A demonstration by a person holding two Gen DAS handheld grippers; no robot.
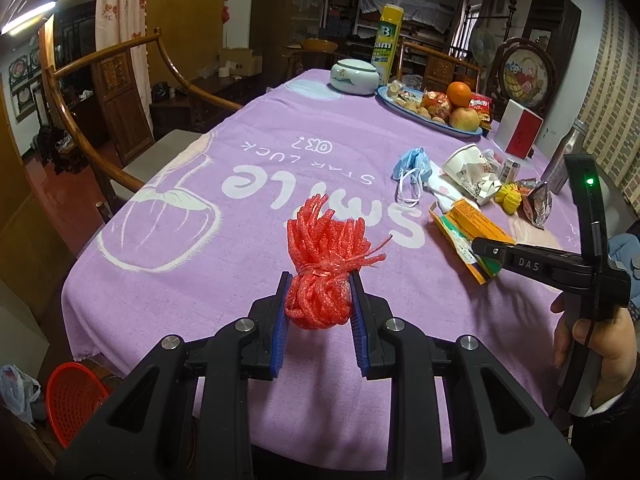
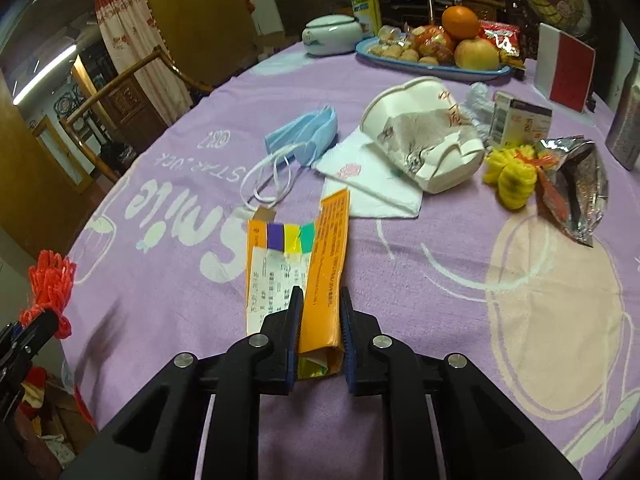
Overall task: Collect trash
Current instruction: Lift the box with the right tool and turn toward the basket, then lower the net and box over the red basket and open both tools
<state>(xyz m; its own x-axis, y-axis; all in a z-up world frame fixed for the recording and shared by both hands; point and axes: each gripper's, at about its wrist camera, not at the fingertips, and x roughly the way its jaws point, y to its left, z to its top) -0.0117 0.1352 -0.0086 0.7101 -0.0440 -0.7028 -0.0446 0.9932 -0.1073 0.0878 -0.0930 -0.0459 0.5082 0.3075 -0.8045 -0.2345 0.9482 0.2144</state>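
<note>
My left gripper (image 1: 320, 280) is shut on a red foam net (image 1: 324, 240), held just above the purple tablecloth (image 1: 200, 240). My right gripper (image 2: 321, 292) is shut on the near end of a flattened orange carton (image 2: 324, 248), which lies on the cloth. In the left wrist view the right gripper (image 1: 482, 250) shows at the right, on that carton (image 1: 476, 224). Loose trash lies beyond: a blue face mask (image 2: 304, 136), a white napkin (image 2: 368, 184), a crushed paper cup (image 2: 420, 136), a yellow foam net (image 2: 512, 178), a foil wrapper (image 2: 576, 196) and a small box (image 2: 520, 120).
A blue fruit tray (image 2: 472, 72), a white lidded jar (image 1: 354, 76), a yellow spray can (image 1: 388, 36), a red-and-white box (image 1: 518, 128) and a metal bottle (image 2: 626, 120) stand at the far side. A red basket (image 1: 72, 400) sits on the floor, lower left. Wooden chairs (image 1: 120, 120) line the left edge.
</note>
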